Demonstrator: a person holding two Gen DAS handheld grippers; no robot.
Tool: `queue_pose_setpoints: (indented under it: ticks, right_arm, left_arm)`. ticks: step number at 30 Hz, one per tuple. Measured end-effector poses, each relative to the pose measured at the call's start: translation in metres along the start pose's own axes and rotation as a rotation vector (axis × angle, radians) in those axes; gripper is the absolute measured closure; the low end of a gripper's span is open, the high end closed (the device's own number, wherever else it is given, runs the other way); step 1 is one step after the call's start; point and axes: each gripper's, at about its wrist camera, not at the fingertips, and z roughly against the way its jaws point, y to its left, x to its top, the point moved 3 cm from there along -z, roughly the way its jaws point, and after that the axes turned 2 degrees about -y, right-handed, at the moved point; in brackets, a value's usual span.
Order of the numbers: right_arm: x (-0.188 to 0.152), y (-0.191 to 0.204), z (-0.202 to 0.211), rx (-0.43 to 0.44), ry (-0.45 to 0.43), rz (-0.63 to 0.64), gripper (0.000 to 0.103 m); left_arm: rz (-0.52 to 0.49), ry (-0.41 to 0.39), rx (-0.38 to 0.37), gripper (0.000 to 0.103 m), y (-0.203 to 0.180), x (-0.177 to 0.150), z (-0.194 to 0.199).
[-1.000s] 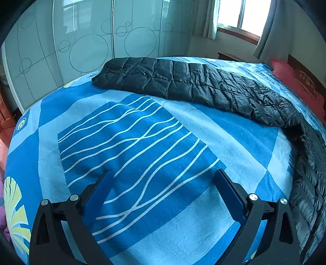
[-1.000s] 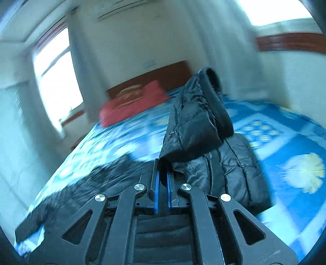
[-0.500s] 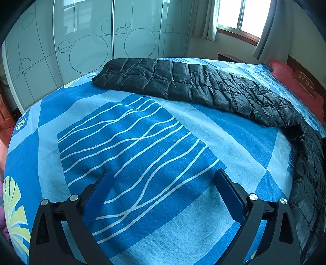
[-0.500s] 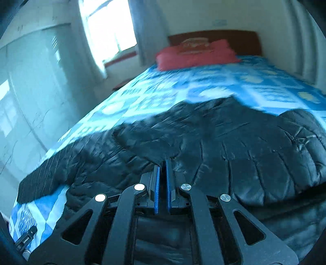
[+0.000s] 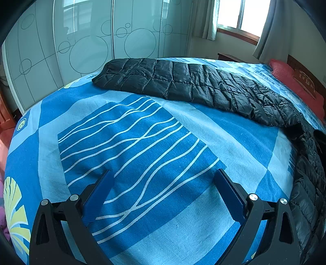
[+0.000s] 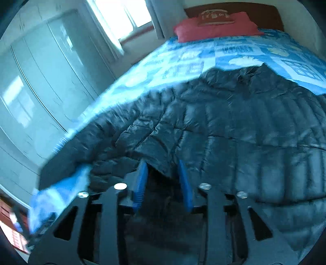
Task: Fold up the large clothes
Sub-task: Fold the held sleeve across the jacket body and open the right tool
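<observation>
A black quilted down jacket (image 5: 203, 85) lies stretched across the far and right side of the blue patterned bed (image 5: 142, 142). My left gripper (image 5: 163, 175) is wide open and empty, low over the bare bedspread, well short of the jacket. In the right wrist view the jacket (image 6: 234, 126) lies spread flat and fills most of the frame. My right gripper (image 6: 162, 165) is open, its blue pads (image 6: 140, 179) parted, with a fold of jacket edge lying between them, not clamped.
A red pillow (image 6: 214, 26) and a dark wooden headboard (image 6: 273, 12) are at the bed's far end. Frosted wardrobe doors (image 5: 81, 46) stand along one side. A curtained window (image 5: 238, 16) is beyond the bed. The bed edge drops off at the left.
My right gripper, shut on the jacket a second ago and holding it up, has lowered it flat onto the bed and opened its jaws. The left gripper has stayed still.
</observation>
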Motion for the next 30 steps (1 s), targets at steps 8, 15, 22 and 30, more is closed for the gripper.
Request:
queue_pose_setpoints:
  ticks: [8,15,22,30]
  right_arm:
    - [0.031,-0.179,0.126,-0.304,-0.181,-0.205,0.087]
    - [-0.014,-0.272,0.105,-0.415,-0.019,-0.294,0.098]
    - [0.031,-0.265,0.118,-0.451,-0.134,-0.223,0.093]
    - [0.040,-0.301,0.058,-0.490,-0.022,-0.255,0.088]
  left_arm:
    - [-0.008,0.000,0.011,0.005,-0.001,0.000,0.000]
    - [-0.012,-0.002,0.017,0.005,-0.003,-0.002,0.000]
    - [-0.016,-0.001,0.022,0.005,-0.003,-0.002,-0.001]
    - [-0.020,-0.001,0.027,0.005,-0.004,-0.003,-0.001]
